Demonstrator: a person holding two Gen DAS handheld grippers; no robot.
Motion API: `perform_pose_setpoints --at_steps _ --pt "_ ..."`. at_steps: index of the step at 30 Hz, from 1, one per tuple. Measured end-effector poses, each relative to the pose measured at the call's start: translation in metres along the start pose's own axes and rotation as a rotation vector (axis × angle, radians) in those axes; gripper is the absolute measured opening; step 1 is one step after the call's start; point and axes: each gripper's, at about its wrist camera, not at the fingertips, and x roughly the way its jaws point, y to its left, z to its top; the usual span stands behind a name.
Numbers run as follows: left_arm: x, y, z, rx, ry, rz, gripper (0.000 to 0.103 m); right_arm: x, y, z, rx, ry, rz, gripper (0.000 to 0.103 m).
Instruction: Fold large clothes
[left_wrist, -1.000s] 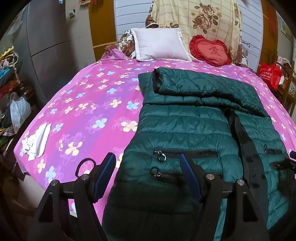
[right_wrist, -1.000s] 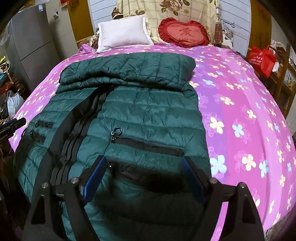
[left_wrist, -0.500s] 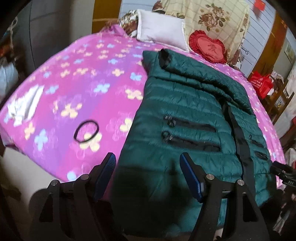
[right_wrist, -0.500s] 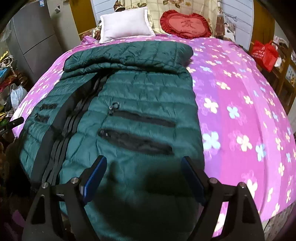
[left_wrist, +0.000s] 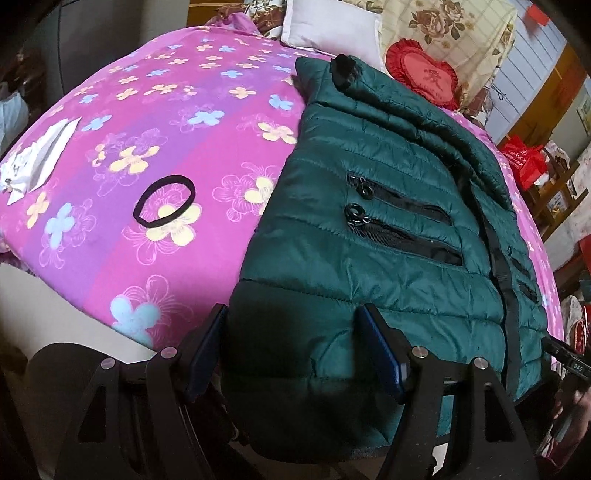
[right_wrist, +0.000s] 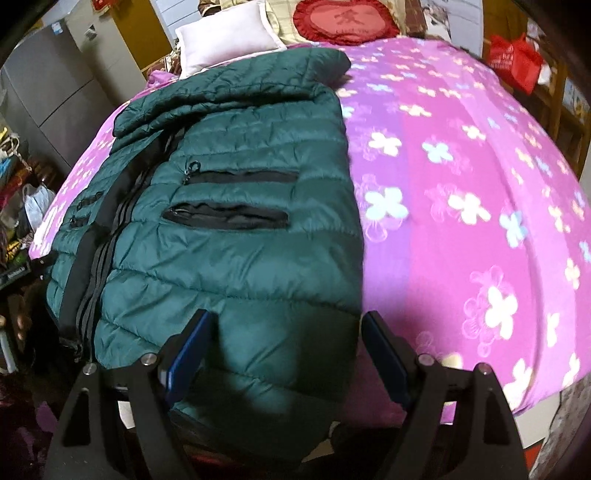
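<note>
While both grippers' fingers gape empty, green jacket (left_wrist: 369, 258) hem between left fingers (left_wrist: 380, 350), right fingers (right_wrist: 184, 354).

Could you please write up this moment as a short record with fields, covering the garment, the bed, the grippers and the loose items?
garment: dark green puffer jacket, spread flat, sleeves folded in across its upper part, hem hanging over the bed's edge
surface: pink floral bedsheet
left gripper: open, over the hem's left corner
right gripper: open, over the hem's right corner
loose items: black hair tie; white tissue packet
at headboard: white pillow, red heart cushion
</note>
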Motion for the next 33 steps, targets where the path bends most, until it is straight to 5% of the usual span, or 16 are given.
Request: perform_pose_setpoints --at_steps 5,16,22,30,32,33 --pt "0.001 -0.001 0.002 0.013 0.007 0.014 0.055 0.008 0.0 -0.001 0.013 -0.001 0.063 0.091" --pt "0.001 0.011 0.004 -0.01 -0.03 0.044 0.057 0.009 -0.018 0.003 0.061 -0.02 0.045 0.092" --pt "0.003 0.0 0.0 0.025 -0.022 0.056 0.059 0.011 0.004 -0.004 -0.015 0.007 0.144 0.093" --pt "0.004 -0.004 0.001 0.043 -0.021 0.055 0.06 0.012 0.01 -0.007 -0.042 -0.039 0.172 0.093" --pt "0.005 -0.005 0.001 0.047 -0.02 0.06 0.06 0.014 0.015 -0.007 -0.06 -0.051 0.153 0.091" --pt "0.005 -0.006 0.0 0.051 -0.019 0.058 0.06 0.014 0.019 -0.008 -0.073 -0.057 0.147 0.08"
